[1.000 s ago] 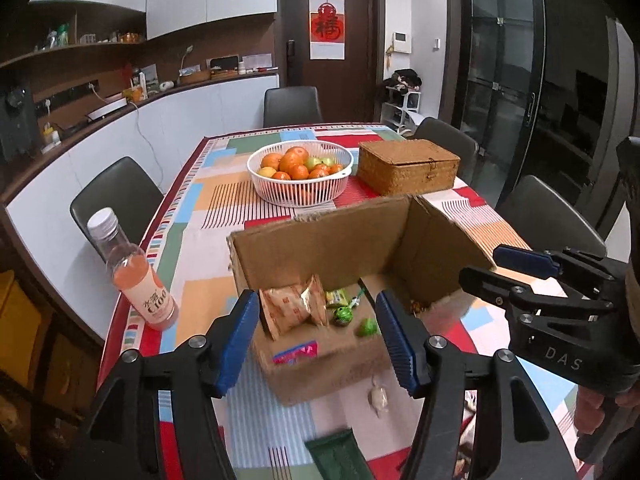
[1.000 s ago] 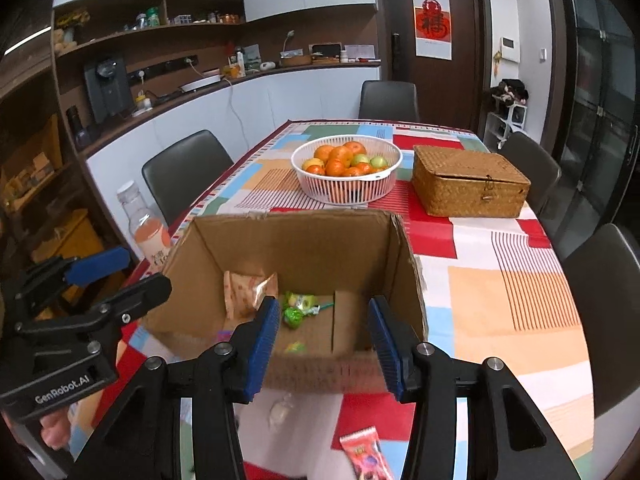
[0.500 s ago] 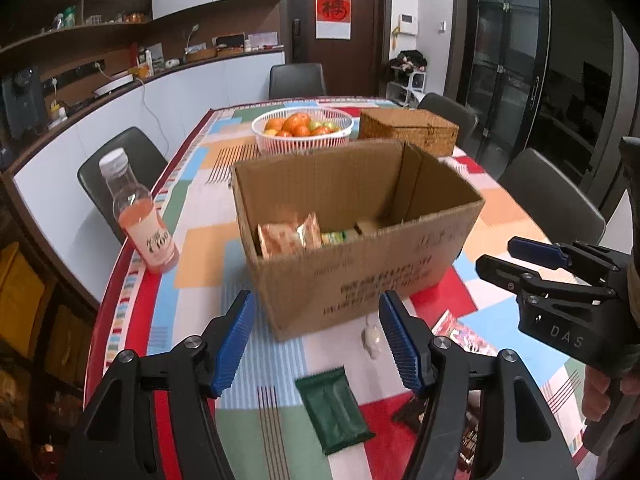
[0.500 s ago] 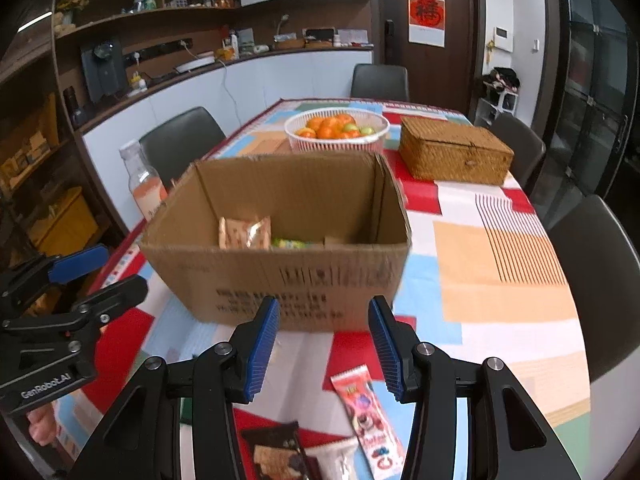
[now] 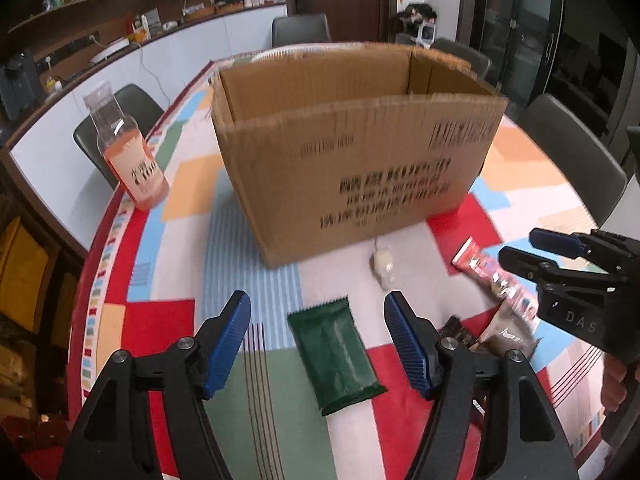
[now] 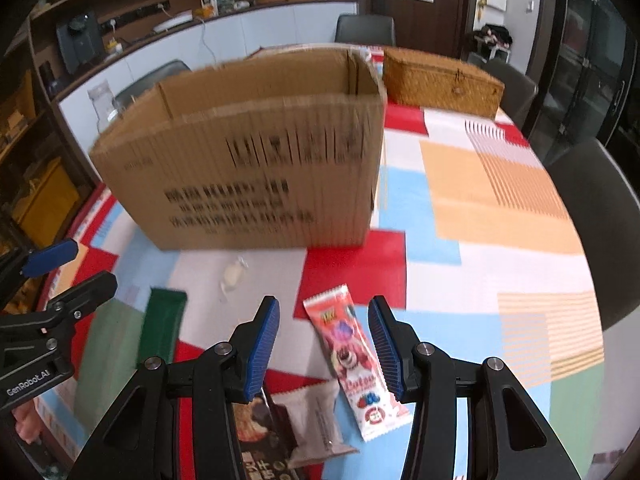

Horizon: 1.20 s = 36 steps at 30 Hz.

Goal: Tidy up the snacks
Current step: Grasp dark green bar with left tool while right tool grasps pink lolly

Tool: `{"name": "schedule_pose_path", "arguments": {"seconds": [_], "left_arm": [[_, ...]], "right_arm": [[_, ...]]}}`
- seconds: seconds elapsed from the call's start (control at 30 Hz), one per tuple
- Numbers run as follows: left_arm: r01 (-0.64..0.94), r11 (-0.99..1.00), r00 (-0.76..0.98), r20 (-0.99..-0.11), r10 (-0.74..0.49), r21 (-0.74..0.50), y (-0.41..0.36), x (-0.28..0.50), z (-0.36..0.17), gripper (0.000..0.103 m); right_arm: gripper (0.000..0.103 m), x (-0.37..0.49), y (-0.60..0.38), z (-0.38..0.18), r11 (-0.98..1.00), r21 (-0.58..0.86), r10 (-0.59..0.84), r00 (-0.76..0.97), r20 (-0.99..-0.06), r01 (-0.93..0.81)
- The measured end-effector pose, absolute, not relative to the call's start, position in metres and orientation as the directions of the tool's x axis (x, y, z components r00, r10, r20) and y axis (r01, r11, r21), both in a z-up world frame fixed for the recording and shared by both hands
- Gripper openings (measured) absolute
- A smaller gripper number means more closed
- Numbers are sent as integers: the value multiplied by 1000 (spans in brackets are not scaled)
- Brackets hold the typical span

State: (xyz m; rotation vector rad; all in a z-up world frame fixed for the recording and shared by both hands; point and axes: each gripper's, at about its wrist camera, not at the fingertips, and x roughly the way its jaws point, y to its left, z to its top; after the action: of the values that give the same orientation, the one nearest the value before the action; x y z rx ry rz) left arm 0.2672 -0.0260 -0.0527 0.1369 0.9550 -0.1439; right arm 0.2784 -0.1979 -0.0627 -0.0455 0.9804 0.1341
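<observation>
An open cardboard box stands on the patterned table; its inside is hidden from here. My left gripper is open, low over a dark green snack packet, which also shows in the right wrist view. My right gripper is open over a red strawberry snack stick, also seen in the left wrist view. A small white wrapped candy lies in front of the box. A white-and-brown packet and a dark packet lie under my right gripper.
A bottle of orange drink stands left of the box near the table edge. A woven lidded basket sits behind the box on the right. Dark chairs ring the table.
Both grippers have pulled back from above the box and dropped low toward the table's near side, so the box's inside is out of sight and the loose packets lie between the fingers.
</observation>
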Motion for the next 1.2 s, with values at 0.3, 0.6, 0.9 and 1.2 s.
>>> {"name": "schedule_pose_path", "arguments": {"seconds": [0.3,0.6,0.9,1.2], "left_arm": [[162,987,467,-882,-70,8,-26,275,-91,69],[142,990,417,-906,-65,-5,-27,281,-114,69],[132,991,397,-916,-64,-12,-28,289,-128,68],[138,990,419,-904,-81,-25,-26,292,-130,50]], "right_arm": [[47,286,-201,-95,991,-12,56,485,-873,-136],[47,294,-203,-113,989,-12,55,443,-895,-148],[47,304,-205,-121,989,-6,60,432,-900,-151],[47,317,-209,-125,987,-14,59,450,-891,-158]]}}
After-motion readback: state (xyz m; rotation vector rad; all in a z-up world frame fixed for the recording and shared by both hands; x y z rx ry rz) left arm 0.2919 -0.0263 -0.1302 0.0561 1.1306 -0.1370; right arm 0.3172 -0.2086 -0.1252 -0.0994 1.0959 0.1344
